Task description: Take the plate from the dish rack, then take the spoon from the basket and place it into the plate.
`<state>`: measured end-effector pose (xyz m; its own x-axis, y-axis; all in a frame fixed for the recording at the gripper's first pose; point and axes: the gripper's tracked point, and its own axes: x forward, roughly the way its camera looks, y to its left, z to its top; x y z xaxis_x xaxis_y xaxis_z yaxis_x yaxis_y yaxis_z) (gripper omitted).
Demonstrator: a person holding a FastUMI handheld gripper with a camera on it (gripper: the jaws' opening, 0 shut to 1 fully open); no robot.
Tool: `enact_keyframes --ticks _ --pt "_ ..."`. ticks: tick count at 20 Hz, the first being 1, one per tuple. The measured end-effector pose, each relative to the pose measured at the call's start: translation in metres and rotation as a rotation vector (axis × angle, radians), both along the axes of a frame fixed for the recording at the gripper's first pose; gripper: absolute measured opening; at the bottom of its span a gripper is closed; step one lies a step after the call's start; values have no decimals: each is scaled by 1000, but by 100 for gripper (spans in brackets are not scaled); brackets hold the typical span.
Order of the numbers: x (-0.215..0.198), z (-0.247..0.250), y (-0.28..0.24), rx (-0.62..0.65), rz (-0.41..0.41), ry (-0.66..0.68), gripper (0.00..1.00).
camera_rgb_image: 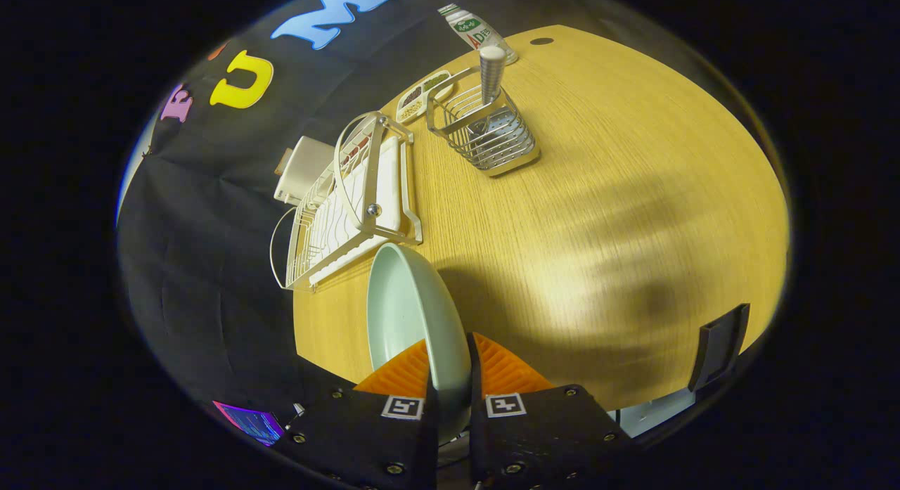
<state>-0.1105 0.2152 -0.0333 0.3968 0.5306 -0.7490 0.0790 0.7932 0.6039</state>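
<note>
My gripper (450,367) is shut on the rim of a pale green plate (408,314), which stands on edge between the fingers and is held above the wooden table (619,216). Just beyond the plate lies the white wire dish rack (351,202) with nothing in its slots. Farther along the table stands a metal wire basket (485,131), and a spoon with a thick silver handle (491,72) sticks upright out of it.
A small tray of seasonings (420,96) and a carton (474,29) sit behind the basket. A white box (304,168) lies beside the rack against the black cloth wall. A dark object (718,346) stands at the table's near edge.
</note>
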Motion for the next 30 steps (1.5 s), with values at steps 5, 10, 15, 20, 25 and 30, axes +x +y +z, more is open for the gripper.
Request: enact_keyframes --ticks 5,10,15,20,25,30 --pt "10 -15 14 -25 27 -14 18" --pt "22 -13 14 -93 89 -80 32" --pt "25 8 -1 -169 123 -196 42" --pt "37 71 -26 -249 71 -447 43" --pt "57 142 -66 -396 0 -746 43" --pt "67 179 -86 -416 -54 -958 43"
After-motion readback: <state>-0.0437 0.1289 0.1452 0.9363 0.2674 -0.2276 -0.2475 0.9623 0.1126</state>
